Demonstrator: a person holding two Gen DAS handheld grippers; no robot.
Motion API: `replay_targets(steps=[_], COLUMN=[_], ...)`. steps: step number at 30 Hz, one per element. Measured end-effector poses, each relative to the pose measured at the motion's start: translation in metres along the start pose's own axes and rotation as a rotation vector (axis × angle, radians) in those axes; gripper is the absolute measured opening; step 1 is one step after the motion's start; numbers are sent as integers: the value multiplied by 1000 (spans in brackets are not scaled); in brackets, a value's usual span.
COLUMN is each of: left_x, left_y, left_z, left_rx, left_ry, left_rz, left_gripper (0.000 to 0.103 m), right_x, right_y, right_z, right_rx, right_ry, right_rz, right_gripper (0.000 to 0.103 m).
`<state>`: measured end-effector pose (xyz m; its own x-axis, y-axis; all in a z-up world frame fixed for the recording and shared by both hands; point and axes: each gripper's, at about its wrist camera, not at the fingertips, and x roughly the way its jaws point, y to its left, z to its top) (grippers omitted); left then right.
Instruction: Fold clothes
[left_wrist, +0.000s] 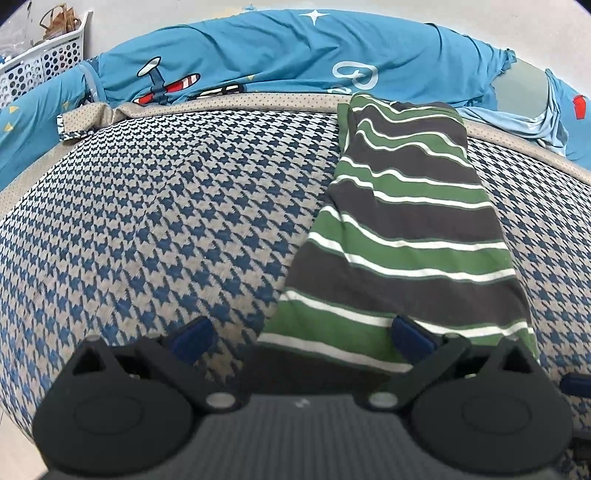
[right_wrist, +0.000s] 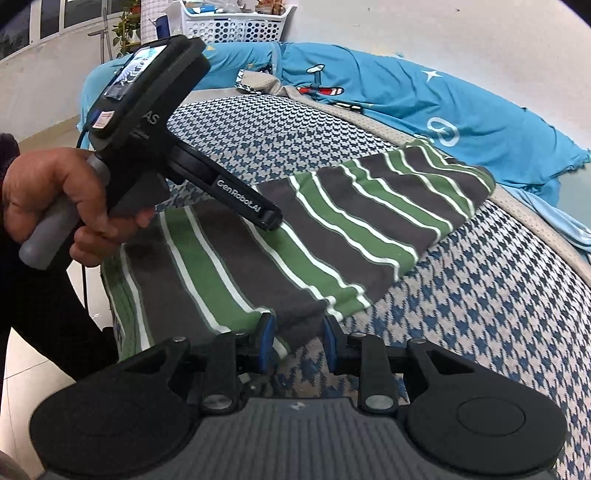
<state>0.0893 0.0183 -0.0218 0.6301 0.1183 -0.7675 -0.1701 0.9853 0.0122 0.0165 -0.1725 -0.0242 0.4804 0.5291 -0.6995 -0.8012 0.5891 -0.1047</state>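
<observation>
Your left hand holds the left gripper low over the striped garment, jaws spread wide; one blue pad sits over the garment's near hem, gripping nothing. The garment lies folded into a long strip on the houndstooth cover, well short of the blue bedding. Your right gripper stands narrowly parted with a bunched fold of the near edge caught between its pads.

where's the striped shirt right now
The striped shirt lies folded into a long strip on the houndstooth cover, in front of the blue bedding. In the left wrist view it runs up the right half.
</observation>
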Motion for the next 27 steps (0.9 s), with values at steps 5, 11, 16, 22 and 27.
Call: replay_targets(steps=[5,11,16,22,27], left_x=[3,6,7,5,4], left_y=[0,-2,-2,-1,5], left_z=[-1,-3,-4,-7,-8], left_rx=[2,10,11,40,41], left_ry=[13,20,25,20,15], left_rz=[-3,-1,-5,-9,29], left_gripper=[103,103,103,103,103], right_x=[10,18,14,5,-13], right_y=[6,20,10,-7,-29], right_z=[1,-4,-3,-10,-4], right_rx=[-33,-127,-44,19,167], right_ry=[13,61,109,157,62], right_rz=[-8,-78,-116,-229,-216], right_gripper=[27,27,28,27,27])
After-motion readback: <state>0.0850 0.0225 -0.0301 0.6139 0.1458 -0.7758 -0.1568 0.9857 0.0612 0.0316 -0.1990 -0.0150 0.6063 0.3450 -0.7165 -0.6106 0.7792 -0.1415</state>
